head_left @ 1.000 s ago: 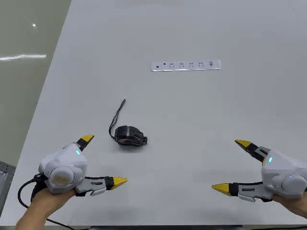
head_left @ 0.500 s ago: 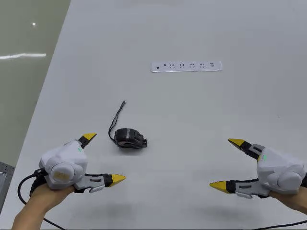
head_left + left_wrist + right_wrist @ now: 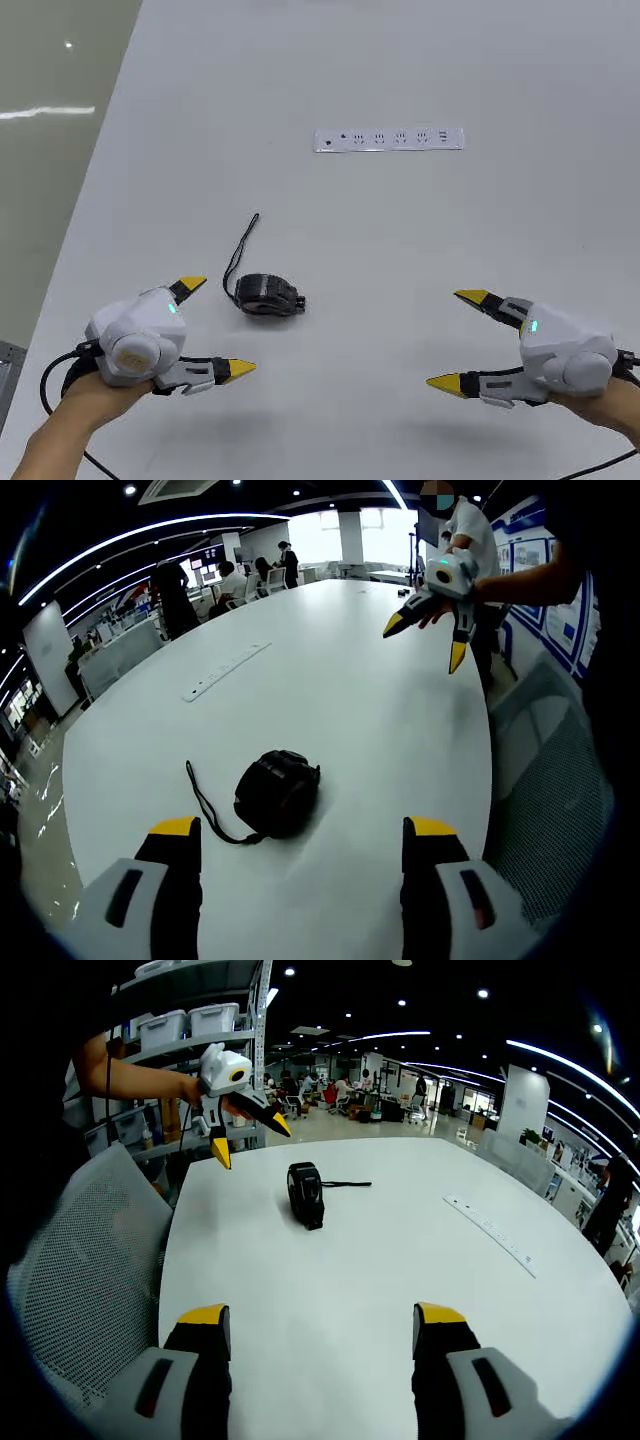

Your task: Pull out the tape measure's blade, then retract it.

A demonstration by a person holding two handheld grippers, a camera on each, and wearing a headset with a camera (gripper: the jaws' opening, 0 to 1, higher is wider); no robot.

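Observation:
A black tape measure point(image 3: 267, 294) with a thin black wrist strap point(image 3: 240, 252) lies on the white table point(image 3: 400, 230), its blade retracted. My left gripper point(image 3: 213, 327) hovers open just left of and nearer than it, and the tape measure point(image 3: 277, 792) lies a short way ahead between its yellow-tipped jaws. My right gripper point(image 3: 457, 340) is open too, well to the right of the tape measure point(image 3: 305, 1194). Neither gripper touches it.
A white power strip point(image 3: 389, 139) lies flat farther back on the table. The table's left edge drops to a glossy floor point(image 3: 50, 150). A mesh chair point(image 3: 80, 1260) stands by the near edge. People and desks fill the far room.
Both grippers have crept forward and inward toward the tape measure, the right one more. The tape measure has stayed where it was.

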